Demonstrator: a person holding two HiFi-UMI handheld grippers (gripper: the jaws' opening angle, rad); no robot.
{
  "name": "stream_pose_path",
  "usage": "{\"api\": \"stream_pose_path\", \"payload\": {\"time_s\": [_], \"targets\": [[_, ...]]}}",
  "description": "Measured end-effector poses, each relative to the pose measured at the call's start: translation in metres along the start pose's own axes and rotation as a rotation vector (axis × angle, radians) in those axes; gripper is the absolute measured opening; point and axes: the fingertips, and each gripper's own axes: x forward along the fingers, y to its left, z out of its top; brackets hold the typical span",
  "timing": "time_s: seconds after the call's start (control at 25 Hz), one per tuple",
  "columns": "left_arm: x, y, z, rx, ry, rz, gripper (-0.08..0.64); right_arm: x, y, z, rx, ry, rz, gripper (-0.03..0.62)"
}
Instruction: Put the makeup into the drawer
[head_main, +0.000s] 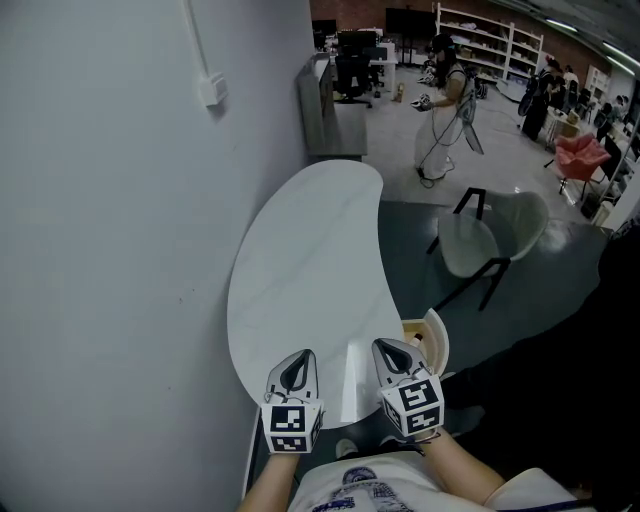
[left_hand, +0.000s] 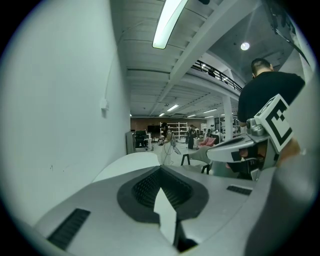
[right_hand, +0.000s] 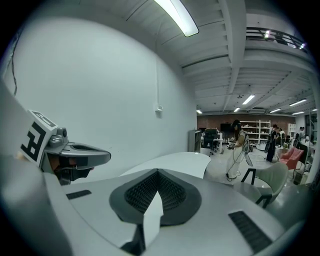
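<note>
Both pairs of jaws are pressed together with nothing between them. The left gripper (head_main: 298, 366) and the right gripper (head_main: 392, 354) hover side by side, a little apart, over the near end of the white counter (head_main: 300, 250), low in the head view.

Just right of the right gripper, at the counter's edge, the drawer (head_main: 437, 340) stands pulled out with its pale inside showing. Whether anything lies in it is too small to tell. No makeup shows on the counter or in either grip, so it is either already in that drawer or out of view.

The likeliest slip from here is a careless sideways move of the right gripper, which would knock the drawer's curved front. Another is pushing the drawer shut without checking what it holds.

On the left of the frame the wall (head_main: 110, 260) runs close along the counter and would hem in any wide swing of the left gripper. A chair (head_main: 480, 235) stands well apart at centre right, and a person (head_main: 447, 90) stands far off at the top. Neither is in the way.
</note>
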Motion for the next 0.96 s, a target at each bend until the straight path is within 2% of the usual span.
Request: {"api": "stream_pose_path", "payload": {"time_s": [0.96], "targets": [[-0.007, -0.003, -0.007, -0.005, 0.001, -0.001, 0.041, -0.006, 0.003, -0.012, 0.016, 0.013, -0.002, 0.018]]}}
